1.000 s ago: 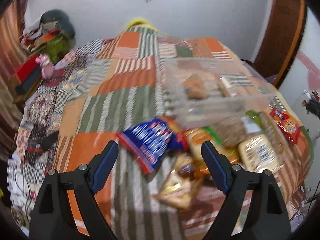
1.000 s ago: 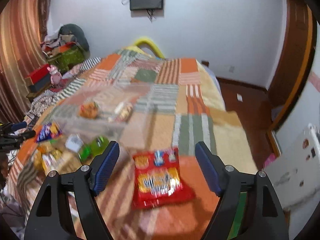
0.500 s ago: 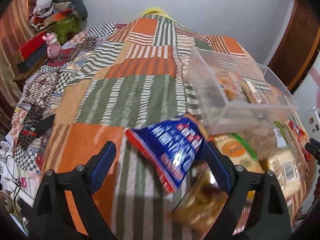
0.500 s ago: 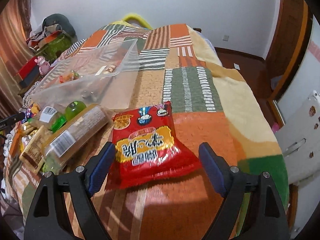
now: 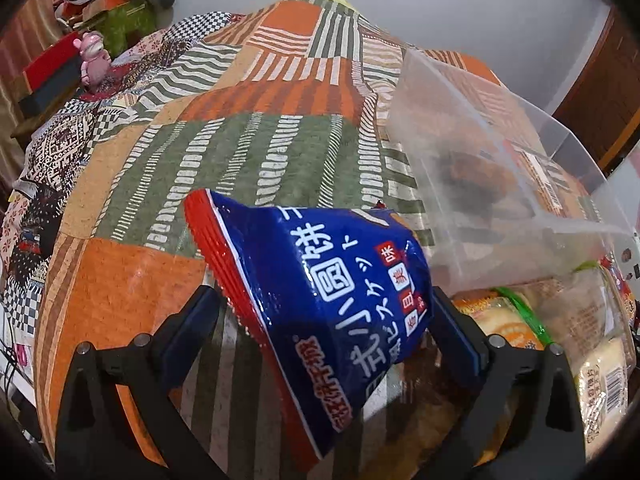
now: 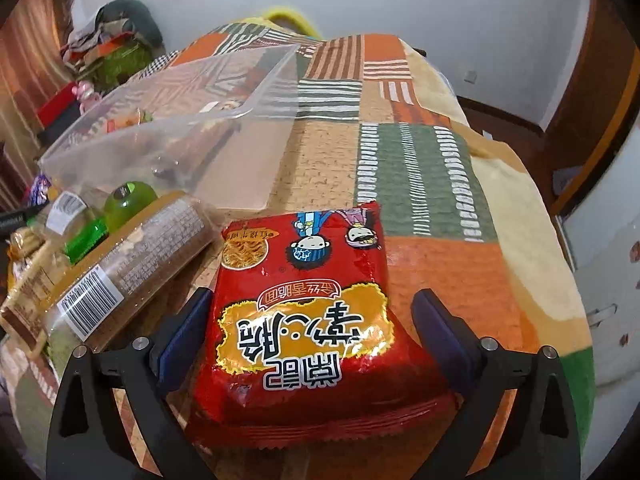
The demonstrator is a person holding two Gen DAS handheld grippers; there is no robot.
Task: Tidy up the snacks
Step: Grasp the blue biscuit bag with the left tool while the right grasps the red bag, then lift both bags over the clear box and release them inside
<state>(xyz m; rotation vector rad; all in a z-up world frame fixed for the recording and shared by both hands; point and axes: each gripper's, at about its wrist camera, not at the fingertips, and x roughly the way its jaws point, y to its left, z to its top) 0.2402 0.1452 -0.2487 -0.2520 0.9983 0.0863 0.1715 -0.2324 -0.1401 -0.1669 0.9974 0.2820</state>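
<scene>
A blue snack bag (image 5: pixel 320 300) with a red edge lies tilted on the patchwork bed cover, between the fingers of my left gripper (image 5: pixel 324 324). Its jaws are opening wide and the pads stand just off the bag's sides. In the right wrist view a red noodle packet (image 6: pixel 304 320) lies flat between the fingers of my right gripper (image 6: pixel 312 328), whose jaws are also opening, with a gap on each side. A clear plastic bin (image 5: pixel 500 160) (image 6: pixel 172 120) holding a few snacks sits just beyond both bags.
Several wrapped snacks (image 5: pixel 560 340) lie piled right of the blue bag. A long clear pack with a barcode (image 6: pixel 120 268) and a green bottle (image 6: pixel 120 208) lie left of the red packet. Boxes and clothes (image 5: pixel 100 20) crowd the bed's far left.
Both grippers have come down toward the bed and their jaws have widened. The blue bag and the red packet now sit between the fingers, much larger in view.
</scene>
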